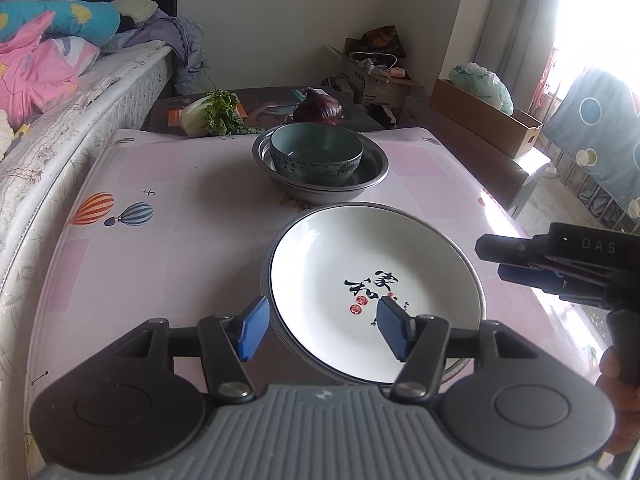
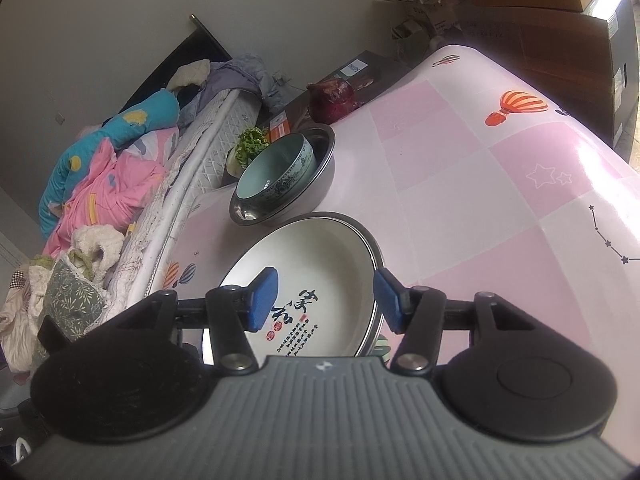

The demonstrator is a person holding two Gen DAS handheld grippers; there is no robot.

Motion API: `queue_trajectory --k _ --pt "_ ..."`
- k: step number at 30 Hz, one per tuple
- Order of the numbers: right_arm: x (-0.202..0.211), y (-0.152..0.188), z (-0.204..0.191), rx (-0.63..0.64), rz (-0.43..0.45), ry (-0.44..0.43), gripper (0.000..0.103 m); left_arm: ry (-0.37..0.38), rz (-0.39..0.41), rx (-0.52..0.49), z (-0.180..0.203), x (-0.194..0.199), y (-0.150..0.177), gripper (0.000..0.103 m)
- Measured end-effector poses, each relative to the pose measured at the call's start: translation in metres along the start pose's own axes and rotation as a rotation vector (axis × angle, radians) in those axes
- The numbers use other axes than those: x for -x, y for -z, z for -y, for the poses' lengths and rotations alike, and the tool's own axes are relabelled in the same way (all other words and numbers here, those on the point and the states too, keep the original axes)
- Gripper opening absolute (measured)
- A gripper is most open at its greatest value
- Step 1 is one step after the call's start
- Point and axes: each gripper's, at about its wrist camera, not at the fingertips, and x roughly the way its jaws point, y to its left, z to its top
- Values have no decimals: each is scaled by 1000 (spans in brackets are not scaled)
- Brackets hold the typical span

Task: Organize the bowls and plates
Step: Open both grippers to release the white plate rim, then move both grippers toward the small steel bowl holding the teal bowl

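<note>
At the top centre of the left wrist view, a purple red cabbage [image 1: 319, 109] and a leafy green vegetable [image 1: 214, 113] lie just beyond the far edge of the pink balloon-print surface [image 1: 160, 248]. A bed with pink and blue bedding [image 1: 44, 60] runs along its left edge. A teal ceramic bowl [image 1: 316, 155] sits inside a steel basin [image 1: 370, 164]. Nearer, centre frame, the white plate with black calligraphy [image 1: 352, 256] rests on steel plates. The left gripper [image 1: 322, 328] is spread apart, straddling the plate's near left rim; the right gripper [image 2: 326, 300] gapes apart over its right rim.

Two plates [image 1: 372, 292] stacked, two bowls [image 1: 316, 156] nested
</note>
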Motion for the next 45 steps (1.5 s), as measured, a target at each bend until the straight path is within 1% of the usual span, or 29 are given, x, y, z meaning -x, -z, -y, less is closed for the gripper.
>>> queue_trajectory --k 5,8,10,13,16,18,22,28,45 --pt "11 4 -3 1 4 0 58 -19 1 7 -3 5 3 68" --pt "17 8 -7 13 2 5 64 -31 -1 13 -6 9 4 74" --pt "21 11 -11 27 2 10 72 -44 -4 14 -9 12 5 80" --pt "26 14 -17 50 6 28 81 -69 -9 10 -9 15 5 85" --pt "30 16 -22 71 8 51 88 -94 -15 10 -12 20 5 88" --pt "33 17 -25 82 10 62 91 -108 -14 15 -14 23 4 89" --pt "40 17 -30 111 13 73 93 -117 -8 31 -18 28 3 91" --pt "44 17 -37 139 -2 79 93 -129 -8 32 -18 31 2 92" --pt "32 9 -44 163 -26 66 93 -162 -44 50 -26 15 -3 92"
